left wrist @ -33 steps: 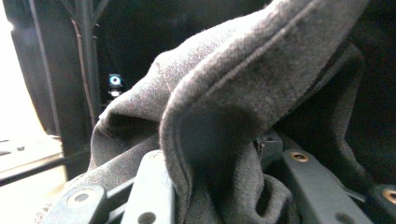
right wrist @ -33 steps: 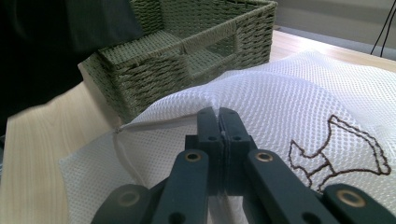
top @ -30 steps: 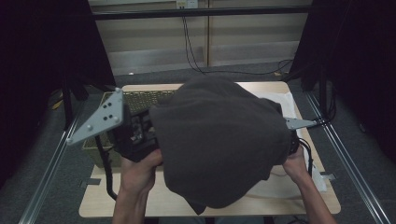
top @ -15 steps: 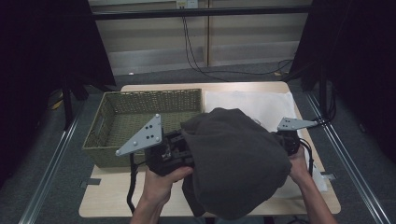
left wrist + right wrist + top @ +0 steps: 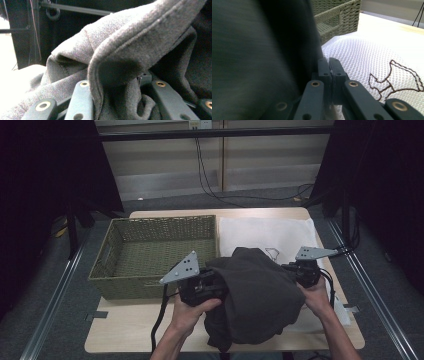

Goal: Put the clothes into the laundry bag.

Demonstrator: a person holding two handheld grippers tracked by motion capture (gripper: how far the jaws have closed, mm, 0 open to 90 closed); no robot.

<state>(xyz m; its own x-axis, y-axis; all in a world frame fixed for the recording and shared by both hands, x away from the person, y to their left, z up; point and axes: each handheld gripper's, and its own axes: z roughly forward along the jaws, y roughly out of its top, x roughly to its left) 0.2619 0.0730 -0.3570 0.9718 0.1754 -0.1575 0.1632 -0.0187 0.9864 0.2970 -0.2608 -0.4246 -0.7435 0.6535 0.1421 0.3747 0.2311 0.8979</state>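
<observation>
dark line drawing (image 5: 395, 80) on white mesh cloth (image 5: 270, 232); no legible writing.

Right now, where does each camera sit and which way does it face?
High view: above the person's side, looking forward and down on the table; both forearms and grippers show.
Left gripper view: on the left gripper, looking along its jaws into the dark grey garment.
Right gripper view: on the right gripper, looking across the white mesh cloth toward the wicker basket.
All three show the garment.
</observation>
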